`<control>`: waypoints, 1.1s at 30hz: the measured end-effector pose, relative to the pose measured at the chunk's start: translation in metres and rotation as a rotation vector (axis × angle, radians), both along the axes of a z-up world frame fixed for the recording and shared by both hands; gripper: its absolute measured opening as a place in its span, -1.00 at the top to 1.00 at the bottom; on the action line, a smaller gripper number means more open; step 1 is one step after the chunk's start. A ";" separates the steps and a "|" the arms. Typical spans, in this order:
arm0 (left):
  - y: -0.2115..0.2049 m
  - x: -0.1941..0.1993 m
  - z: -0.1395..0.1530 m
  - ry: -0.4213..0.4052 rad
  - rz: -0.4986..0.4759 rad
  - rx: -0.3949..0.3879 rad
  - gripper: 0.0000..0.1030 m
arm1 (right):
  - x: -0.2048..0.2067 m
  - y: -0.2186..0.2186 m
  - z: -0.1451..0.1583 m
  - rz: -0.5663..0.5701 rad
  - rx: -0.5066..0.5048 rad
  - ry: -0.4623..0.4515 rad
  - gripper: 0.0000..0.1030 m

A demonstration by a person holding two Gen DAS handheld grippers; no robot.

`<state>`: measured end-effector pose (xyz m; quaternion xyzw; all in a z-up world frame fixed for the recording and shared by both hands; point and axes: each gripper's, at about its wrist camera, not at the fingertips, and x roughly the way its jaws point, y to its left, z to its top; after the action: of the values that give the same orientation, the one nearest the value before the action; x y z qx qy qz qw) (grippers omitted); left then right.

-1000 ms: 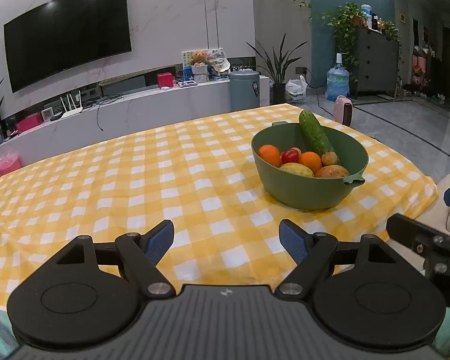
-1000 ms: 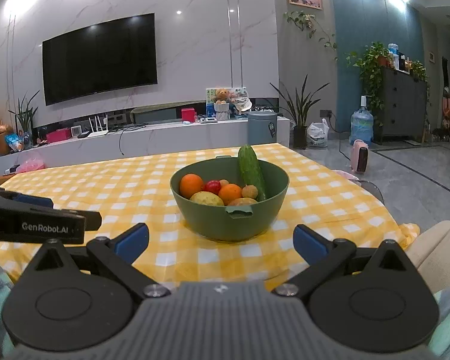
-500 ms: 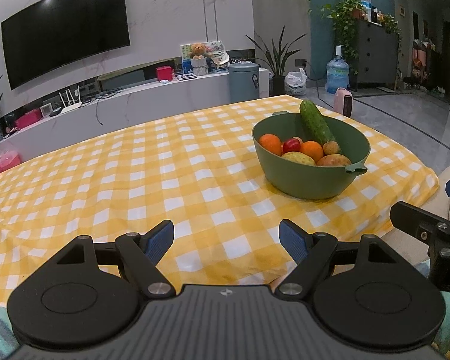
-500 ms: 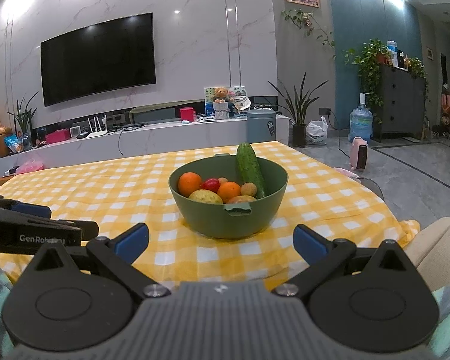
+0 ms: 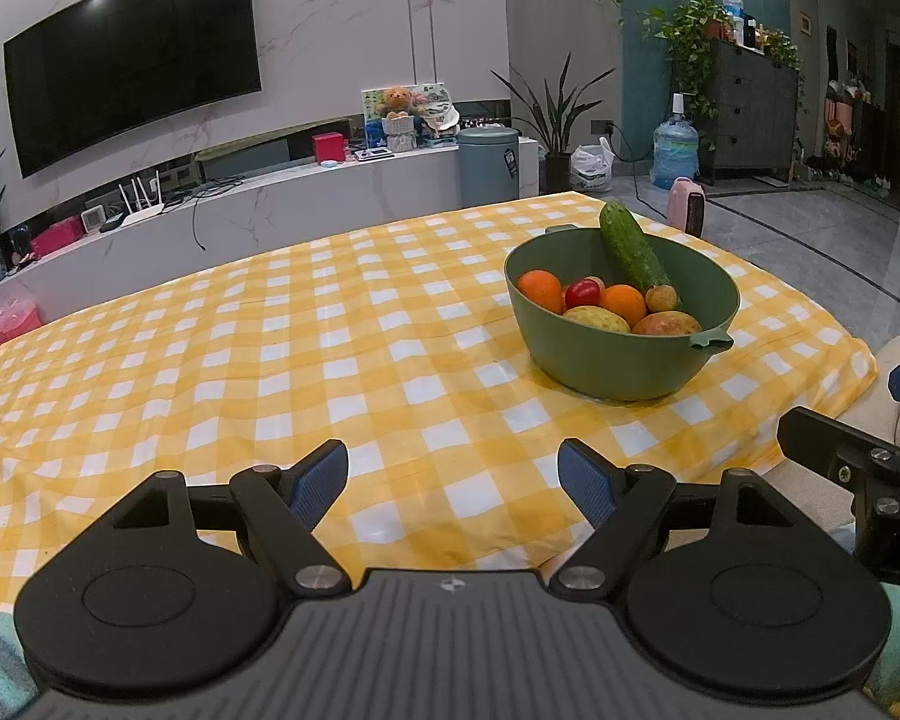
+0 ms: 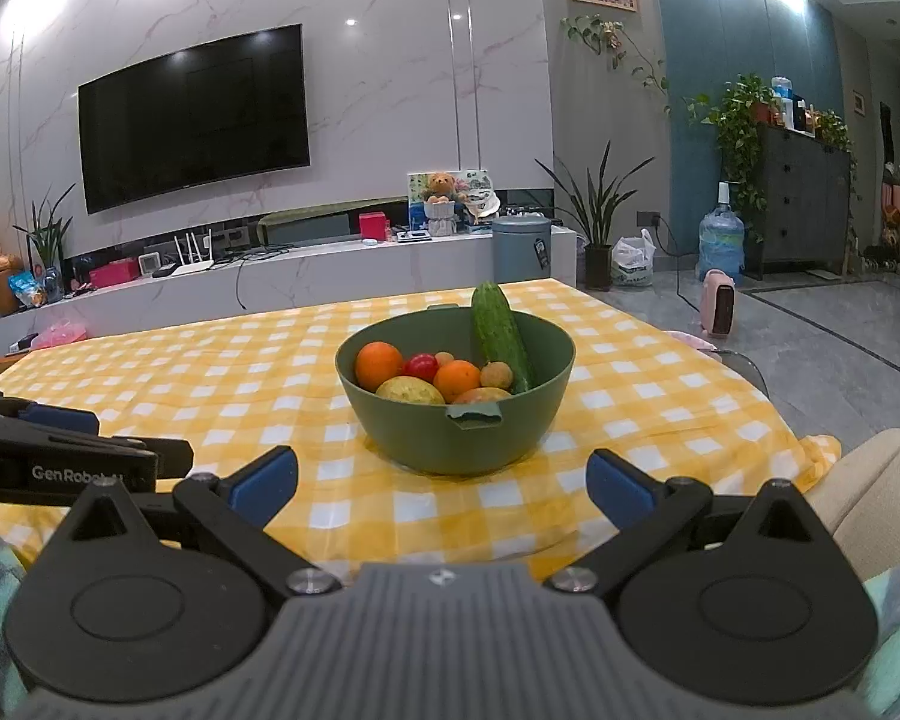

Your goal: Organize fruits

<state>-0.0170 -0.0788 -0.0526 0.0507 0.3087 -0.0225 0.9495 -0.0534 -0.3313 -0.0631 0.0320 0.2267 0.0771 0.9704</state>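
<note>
All the fruit point(image 6: 433, 377) is sitting piled in the green bowl point(image 6: 456, 441) at centre frame on the checked worktop point(image 5: 222, 360), both left tongs point(image 5: 453, 477) and right tongs point(image 6: 442, 477) gaping wide and carrying nothing, fitting either a finished gathering or a sorting-out to come.

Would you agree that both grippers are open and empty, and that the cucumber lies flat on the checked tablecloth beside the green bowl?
Not quite: the cucumber stands tilted inside the green bowl, leaning on its rim, as the right wrist view shows. Both grippers are open and empty.
</note>
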 end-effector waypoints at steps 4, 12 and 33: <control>0.000 0.000 0.001 0.000 -0.001 -0.002 -0.81 | 0.000 0.000 -0.001 -0.005 0.002 -0.001 -0.91; -0.001 -0.002 0.003 -0.002 -0.001 -0.001 -0.81 | 0.000 0.001 -0.003 -0.013 0.007 0.008 -0.91; -0.002 -0.002 0.004 -0.006 0.001 -0.003 -0.81 | 0.002 -0.002 -0.004 -0.033 0.020 0.019 -0.92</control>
<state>-0.0190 -0.0804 -0.0487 0.0494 0.3058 -0.0222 0.9505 -0.0517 -0.3337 -0.0676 0.0462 0.2347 0.0629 0.9689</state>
